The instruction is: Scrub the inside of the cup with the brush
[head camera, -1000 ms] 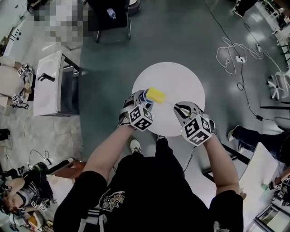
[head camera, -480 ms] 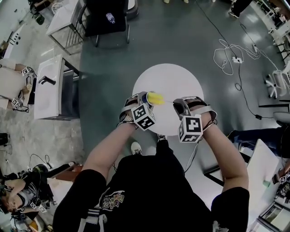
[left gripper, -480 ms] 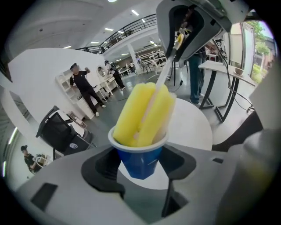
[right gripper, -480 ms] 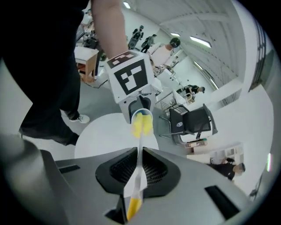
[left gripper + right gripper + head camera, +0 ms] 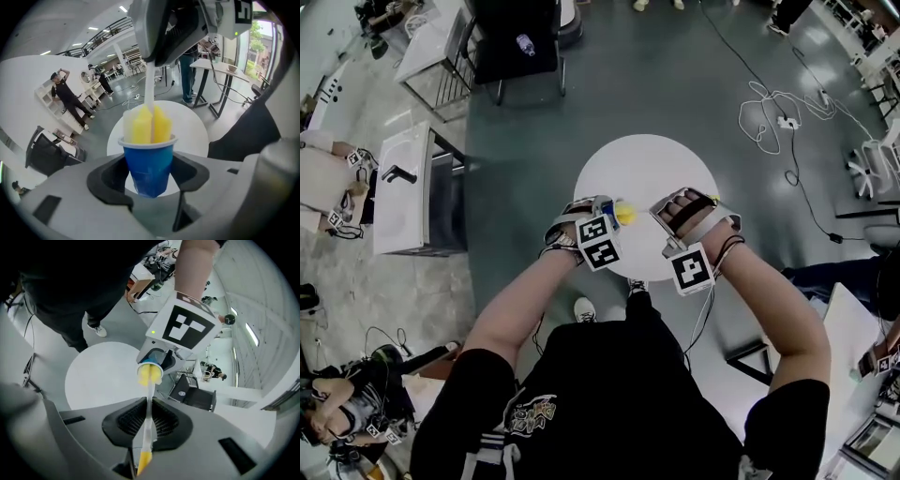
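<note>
A blue paper cup (image 5: 150, 165) with a white rim sits between the jaws of my left gripper (image 5: 149, 176), which is shut on its sides. The yellow sponge head of the brush (image 5: 151, 124) is pushed down into the cup's mouth, about half of it still above the rim. Its white handle (image 5: 148, 420) runs back to my right gripper (image 5: 146, 423), which is shut on it. In the head view both grippers hang over the round white table (image 5: 652, 169), the left gripper (image 5: 602, 230) holding the cup (image 5: 609, 208), the right gripper (image 5: 675, 225) close beside it, the brush head (image 5: 625, 215) between them.
The small round table stands on a grey floor. A white desk (image 5: 405, 187) is at the left, a black chair (image 5: 514, 42) beyond the table, and cables (image 5: 778, 117) lie on the floor at the right. People stand farther off in the room.
The brush head has gone further into the cup, so less yellow shows. My right gripper has rolled over and moved closer to the left one. Both hands shifted slightly up the picture.
</note>
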`<state>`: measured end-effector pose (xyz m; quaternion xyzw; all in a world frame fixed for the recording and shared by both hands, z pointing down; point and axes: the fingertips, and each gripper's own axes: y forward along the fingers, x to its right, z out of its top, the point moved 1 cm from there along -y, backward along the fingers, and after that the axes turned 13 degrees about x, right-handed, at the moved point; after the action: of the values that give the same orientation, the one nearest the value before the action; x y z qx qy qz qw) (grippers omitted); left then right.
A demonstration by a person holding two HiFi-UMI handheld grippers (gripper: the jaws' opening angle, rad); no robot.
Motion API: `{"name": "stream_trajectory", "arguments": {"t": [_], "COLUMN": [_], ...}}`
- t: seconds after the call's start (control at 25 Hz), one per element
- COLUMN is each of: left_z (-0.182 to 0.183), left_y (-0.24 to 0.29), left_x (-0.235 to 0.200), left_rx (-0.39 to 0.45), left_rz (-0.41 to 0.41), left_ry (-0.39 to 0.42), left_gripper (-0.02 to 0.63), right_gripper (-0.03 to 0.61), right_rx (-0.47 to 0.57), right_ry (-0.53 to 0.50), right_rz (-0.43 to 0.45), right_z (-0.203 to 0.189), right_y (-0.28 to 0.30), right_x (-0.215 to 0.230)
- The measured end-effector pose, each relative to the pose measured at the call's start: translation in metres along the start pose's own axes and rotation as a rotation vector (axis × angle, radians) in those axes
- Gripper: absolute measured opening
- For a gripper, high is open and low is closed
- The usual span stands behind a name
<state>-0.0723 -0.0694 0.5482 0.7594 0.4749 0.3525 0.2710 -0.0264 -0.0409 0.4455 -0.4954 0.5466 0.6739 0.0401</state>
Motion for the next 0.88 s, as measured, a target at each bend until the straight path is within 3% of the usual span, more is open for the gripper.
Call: {"name": "stream_trajectory", "arguments": {"t": [0.12,0.28,0.4,0.48,0.56,0.72,0.88], "left_z": [0.010,0.013,0.011,0.011,0.013,0.023,0.033], "left_y": [-0.002,-0.006,-0.012,-0.014,-0.016,-0.020,-0.026], "left_x": [0.007,0.014,0.016,0.015,0.011,0.003,-0.006], "left_rx": [0.003,-0.001,-0.006,-0.012,-0.008,0.028,0.059], "left_rz": [-0.081,-0.226,-0.304,-0.313,-0.283,-0.152,-0.022], "left_ry": [-0.004,-0.066,-0.097,-0.095,-0.077,-0.009,0.129], "left_gripper": [0.270,0.270,0.270,0.270,0.270,0.270,0.268], "right_gripper": [0.049,0.049,0.049,0.049,0.049,0.050,0.049], "right_rx": [0.028,-0.063,-0.043,-0.027,-0.001,-0.057,-0.044], "right_ry": [-0.036,-0.305,-0.311,-0.244,-0.105,0.123,0.393], "right_rz": [0.017,0.094,0.068,0.056,0.038,0.017,0.045], "right_z": [0.003,-0.016,-0.013,-0.011,-0.010,-0.032,-0.041], "right_y": [0.001,-0.008,-0.008,-0.006,-0.003,-0.007,-0.012], "right_x": [-0.005,-0.014,-0.015,-0.015,-0.013,-0.008,-0.018]}}
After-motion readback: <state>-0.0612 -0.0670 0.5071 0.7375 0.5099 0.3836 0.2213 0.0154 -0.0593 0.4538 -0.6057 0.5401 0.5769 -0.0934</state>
